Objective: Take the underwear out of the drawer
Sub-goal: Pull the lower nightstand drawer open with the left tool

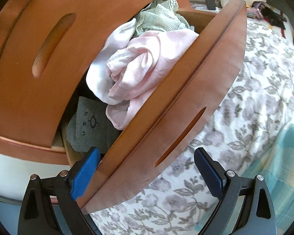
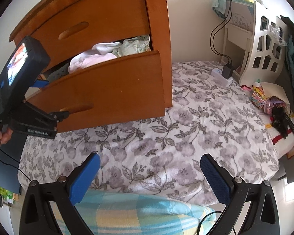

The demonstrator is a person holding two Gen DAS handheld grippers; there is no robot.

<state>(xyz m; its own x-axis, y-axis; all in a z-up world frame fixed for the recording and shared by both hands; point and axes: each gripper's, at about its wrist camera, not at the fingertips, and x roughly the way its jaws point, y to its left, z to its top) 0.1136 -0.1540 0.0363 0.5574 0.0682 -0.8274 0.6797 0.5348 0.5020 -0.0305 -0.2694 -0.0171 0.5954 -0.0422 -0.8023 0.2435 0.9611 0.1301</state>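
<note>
The drawer (image 1: 166,105) is pulled partly open and crammed with clothes, so the opening step looks done and the picking step is at hand. In the left wrist view, the left tool (image 1: 147,173) has its fingers wide apart, straddling the drawer front at the bottom of the frame, one blue pad inside and one outside, gripping nothing. The underwear (image 1: 145,66), a pale pink bundle, fills the centre of the frame, with a lace piece (image 1: 160,15) above and a grey item (image 1: 92,125) at lower left. The right tool (image 2: 150,176), also spread and empty, hangs over the floral bed (image 2: 186,121). Next, a tool likely needs to reach in and close on the pink fabric.
</note>
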